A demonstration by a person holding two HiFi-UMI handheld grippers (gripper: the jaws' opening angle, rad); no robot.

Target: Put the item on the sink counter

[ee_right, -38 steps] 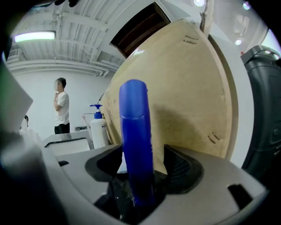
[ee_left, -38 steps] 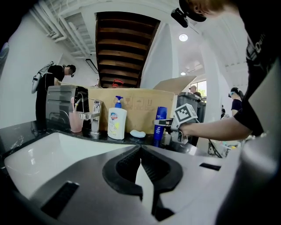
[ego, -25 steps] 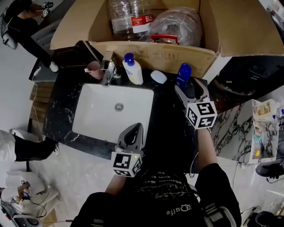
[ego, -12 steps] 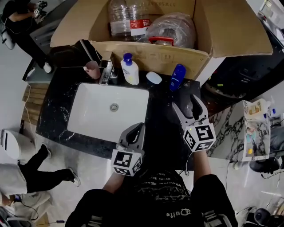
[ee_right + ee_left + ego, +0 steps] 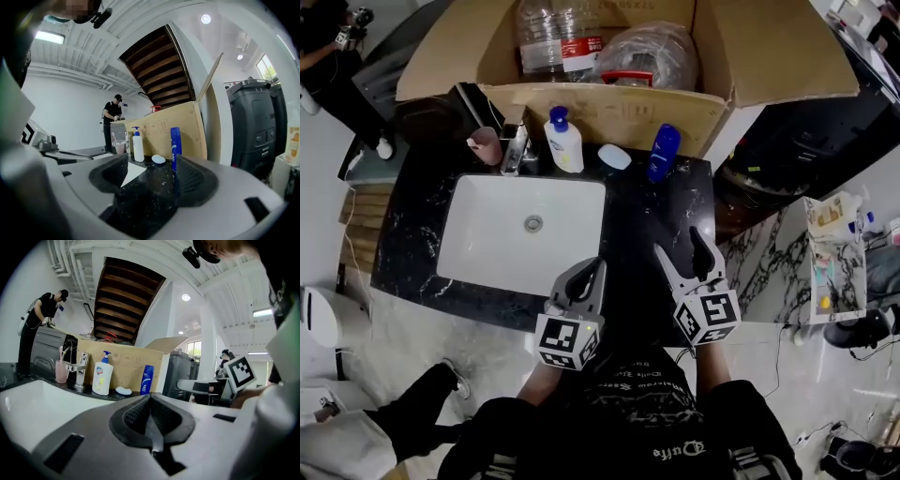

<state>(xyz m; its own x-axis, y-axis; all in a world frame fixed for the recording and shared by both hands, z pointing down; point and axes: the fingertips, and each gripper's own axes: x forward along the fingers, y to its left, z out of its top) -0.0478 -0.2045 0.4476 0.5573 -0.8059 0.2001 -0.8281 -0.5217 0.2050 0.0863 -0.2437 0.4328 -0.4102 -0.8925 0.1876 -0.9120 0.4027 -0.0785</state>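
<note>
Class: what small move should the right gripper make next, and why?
Probably lift the open right gripper toward the brown cardboard box for another item: its jaws are empty, and the tall blue bottle stands upright on the black marble counter, apart from it.

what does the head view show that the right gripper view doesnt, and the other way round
Only the head view: the clear plastic bottles inside the cardboard box, and the sink drain.

Only the right gripper view: the ceiling light and the dark stair underside.

Both: the blue bottle standing on the black counter, the white pump bottle, and the right gripper, its fingers apart with nothing between them.
</note>
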